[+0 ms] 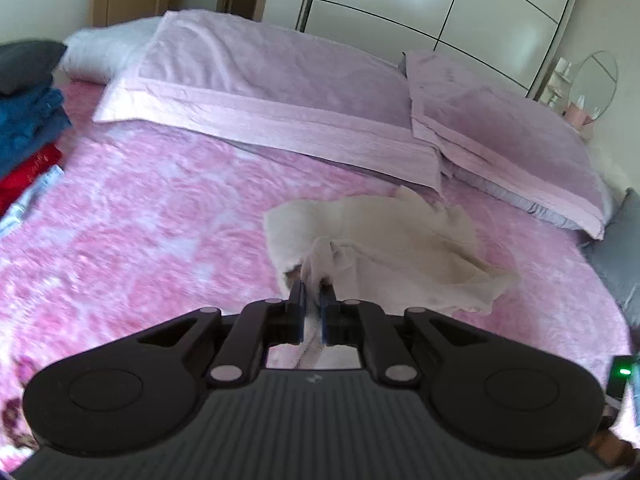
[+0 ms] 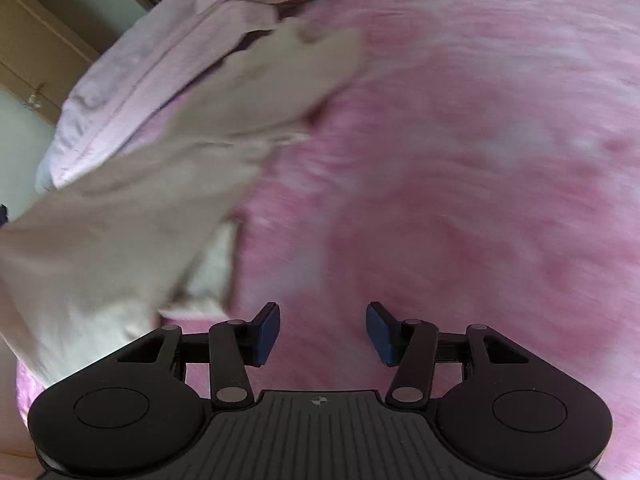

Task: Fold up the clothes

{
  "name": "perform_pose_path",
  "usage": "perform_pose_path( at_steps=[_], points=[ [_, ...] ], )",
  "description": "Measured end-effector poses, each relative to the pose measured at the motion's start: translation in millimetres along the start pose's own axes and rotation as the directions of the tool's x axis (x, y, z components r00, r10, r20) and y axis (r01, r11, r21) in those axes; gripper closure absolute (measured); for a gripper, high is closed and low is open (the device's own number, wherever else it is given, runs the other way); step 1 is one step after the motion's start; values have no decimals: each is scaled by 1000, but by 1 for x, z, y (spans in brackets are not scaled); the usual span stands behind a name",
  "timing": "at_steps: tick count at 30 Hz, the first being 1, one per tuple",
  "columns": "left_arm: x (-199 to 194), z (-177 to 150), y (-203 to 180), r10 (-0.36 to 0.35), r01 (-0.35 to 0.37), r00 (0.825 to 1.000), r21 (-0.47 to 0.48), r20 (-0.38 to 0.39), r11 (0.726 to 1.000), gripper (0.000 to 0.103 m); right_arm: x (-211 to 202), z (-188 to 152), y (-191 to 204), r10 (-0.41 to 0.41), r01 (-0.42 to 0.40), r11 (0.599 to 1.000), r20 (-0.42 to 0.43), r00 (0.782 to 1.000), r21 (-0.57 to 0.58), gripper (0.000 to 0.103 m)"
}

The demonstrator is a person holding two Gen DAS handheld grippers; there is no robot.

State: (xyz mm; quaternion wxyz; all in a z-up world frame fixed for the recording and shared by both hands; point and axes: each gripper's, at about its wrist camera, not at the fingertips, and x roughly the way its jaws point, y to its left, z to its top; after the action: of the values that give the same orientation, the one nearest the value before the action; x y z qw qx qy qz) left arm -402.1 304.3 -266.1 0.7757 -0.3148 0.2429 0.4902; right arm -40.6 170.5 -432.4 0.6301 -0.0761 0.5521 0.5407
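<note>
Left wrist view: the left gripper is seen with its two blue-padded jaws pressed almost together, and a bunched fold of the cream-white soft cloth garment is pinched between them. A strip of the same cloth passes back between the jaws toward the camera. The rest of the garment is spread in loose creases beyond the fingertips, over the pink and white patterned plush bed cover, and its far edge comes near the two pale lilac pillows that lie side by side along the head edge of the bed. At the left edge of the bed a stack of folded clothes is seen, with a blue piece above a red piece, and a dark grey cushion behind them. A grey cushion lies at the right edge of the bed. Behind the pillows a white wardrobe with dark lines is standing, and a round mirror is seen near the far right corner. In the right wrist view, the right gripper is held above the bed cover with its blue-padded jaws spread apart, and nothing is between them; only the pink cover is seen in the gap. The garment is stretched in this view from the lower left up toward the pillows, at the left of the gripper and not touched by it. This picture is blurred, so small details of the cloth cannot be told.
</note>
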Motion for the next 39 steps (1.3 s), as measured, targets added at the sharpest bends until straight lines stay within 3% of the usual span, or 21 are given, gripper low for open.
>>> perform_pose_path(
  at_steps=[2, 4, 8, 12, 13, 14, 17, 19, 20, 21, 22, 23, 24, 25, 28, 30, 31, 33, 34, 35, 39],
  points=[
    [0, 4, 5, -14, 14, 1000, -31, 4, 999, 98, 18, 2, 15, 27, -27, 1000, 14, 1000, 10, 50],
    [4, 6, 11, -26, 26, 1000, -65, 3, 998, 98, 35, 9, 28, -9, 11, 999, 53, 999, -36, 50],
    [5, 13, 20, -47, 48, 999, -69, 19, 996, 98, 73, 33, 44, -138, 175, 969, 205, 969, -174, 50],
    [4, 20, 26, -49, 53, 998, -82, 47, 995, 98, 94, 58, 32, -130, 161, 984, 303, 944, -79, 51],
    [3, 22, 27, -46, 51, 998, -83, 52, 995, 98, 95, 63, 29, -147, 178, 981, 303, 942, -75, 87],
    [2, 24, 28, -50, 55, 997, -80, 56, 995, 98, 95, 69, 28, -190, 224, 971, 291, 938, -88, 102],
    [-2, 30, 23, -66, 70, 995, -52, 69, 996, 98, 62, 84, 47, -298, 395, 885, 350, 888, -248, 103],
    [-8, 33, 20, -93, 97, 993, -59, 76, 994, 99, 17, 89, 70, -320, 522, 758, 474, 820, -391, 103],
    [-11, 33, 17, -110, 115, 991, -65, 75, 991, 99, -3, 88, 82, -326, 602, 663, 552, 768, -446, 103],
    [-13, 34, 14, -130, 135, 989, -70, 72, 988, 99, -22, 84, 93, -334, 736, 484, 678, 655, -473, 103],
    [-15, 32, 7, -159, 163, 985, -68, 61, 984, 99, -41, 80, 103, -302, 849, 273, 798, 522, -452, 103],
    [-16, 30, 1, -188, 191, 981, -66, 50, 979, 99, -56, 79, 105, -264, 913, 120, 874, 407, -389, 103],
    [-17, 27, -6, -213, 215, 976, -61, 39, 975, 99, -70, 81, 101, -268, 928, 51, 890, 368, -369, 103],
    [-17, 24, -14, -219, 220, 975, -42, 30, 974, 99, -82, 87, 88, -329, 897, 137, 835, 440, -419, 103],
    [-15, 17, -25, -208, 208, 978, -30, 27, 978, 99, -110, 96, 40, -443, 719, 501, 572, 691, -481, 103],
    [-12, 20, -22, -180, 181, 983, -43, 46, 982, 99, -110, 81, 0, -411, 539, 756, 372, 832, -372, 103],
    [-11, 23, -19, -167, 169, 985, -38, 51, 985, 99, -106, 69, -16, -375, 459, 837, 299, 877, -298, 103],
    [-4, 29, -19, -147, 147, 989, 0, 31, 989, 99, -89, 43, -41, -307, 331, 935, 177, 935, -124, 91],
    [1, 32, -21, -131, 130, 991, 39, 12, 991, 99, -81, 31, -49, -282, 289, 956, 126, 951, -41, 75],
    [5, 34, -24, -116, 116, 993, 87, -5, 989, 99, -72, 20, -56, -255, 253, 967, 78, 964, 43, 65],
    [8, 49, -20, -119, 115, 993, 152, 17, 982, 99, -55, -3, -55, -191, 185, 961, 7, 982, 206, 65]
  ],
)
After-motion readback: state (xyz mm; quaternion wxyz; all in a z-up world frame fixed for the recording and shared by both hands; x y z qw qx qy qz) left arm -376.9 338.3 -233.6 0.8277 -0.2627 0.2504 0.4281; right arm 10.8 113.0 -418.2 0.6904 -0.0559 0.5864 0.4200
